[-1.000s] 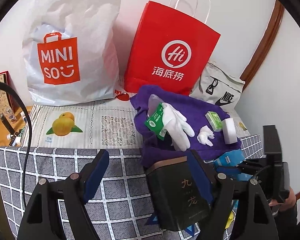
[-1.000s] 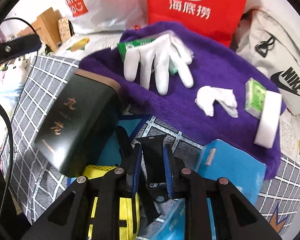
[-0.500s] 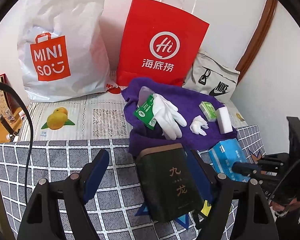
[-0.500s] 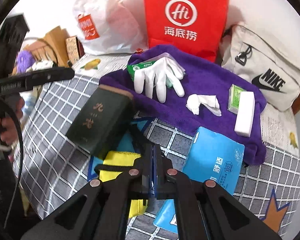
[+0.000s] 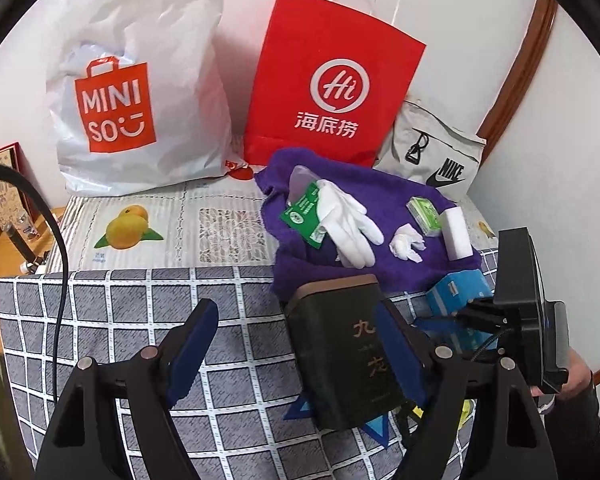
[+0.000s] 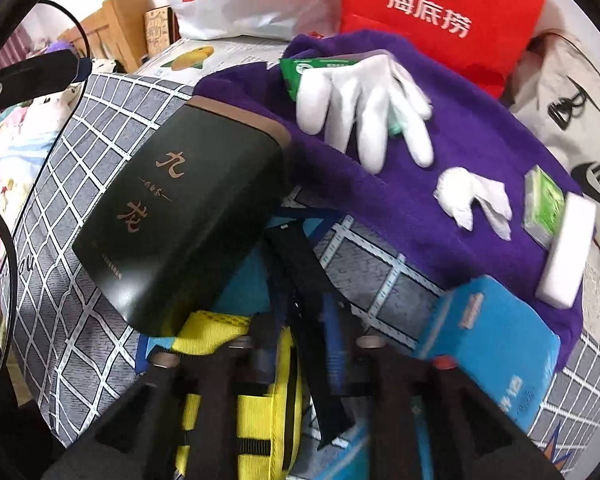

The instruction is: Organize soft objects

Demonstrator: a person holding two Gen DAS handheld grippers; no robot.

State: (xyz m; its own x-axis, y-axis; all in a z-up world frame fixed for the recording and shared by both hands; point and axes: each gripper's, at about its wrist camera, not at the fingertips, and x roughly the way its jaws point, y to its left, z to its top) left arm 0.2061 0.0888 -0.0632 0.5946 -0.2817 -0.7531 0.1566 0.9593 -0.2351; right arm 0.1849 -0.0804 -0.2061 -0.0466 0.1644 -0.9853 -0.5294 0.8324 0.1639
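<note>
Worktop (image 5: pixel 236 320) covered by a grey cloth with a white grid; a fruit-print mat (image 5: pixel 172 224) runs along its far edge. White wall behind, curved wooden trim (image 5: pixel 516 68) at the right.

Against the wall at the far edge: white MINISO bag (image 5: pixel 140 80), red paper bag (image 5: pixel 336 80), grey Nike bag (image 5: pixel 436 156) in the far right corner. Their contents are not visible.

Purple towel (image 6: pixel 452 152) spread on the right half of the worktop, in front of the red bag. On it: white glove (image 6: pixel 372 100) lying over a green packet (image 6: pixel 300 70), crumpled white tissue (image 6: pixel 472 196), small green box (image 6: pixel 544 200) touching a white sponge block (image 6: pixel 568 248) at the towel's right edge.

Dark tin (image 6: pixel 180 216) with gold characters lies at the towel's near edge, closed. Blue tissue pack (image 6: pixel 492 344) just beside the towel's near right corner. Yellow webbing item (image 6: pixel 240 360) near the tin, under the right tool.

Left tool (image 5: pixel 296 344): jaws wide apart, nothing between them, above the grid cloth just left of the tin.

Right tool (image 6: pixel 300 344): jaws have just been opening, a black strap (image 6: pixel 300 256) runs between the blurred fingers; cannot tell whether the pads press on it.
</note>
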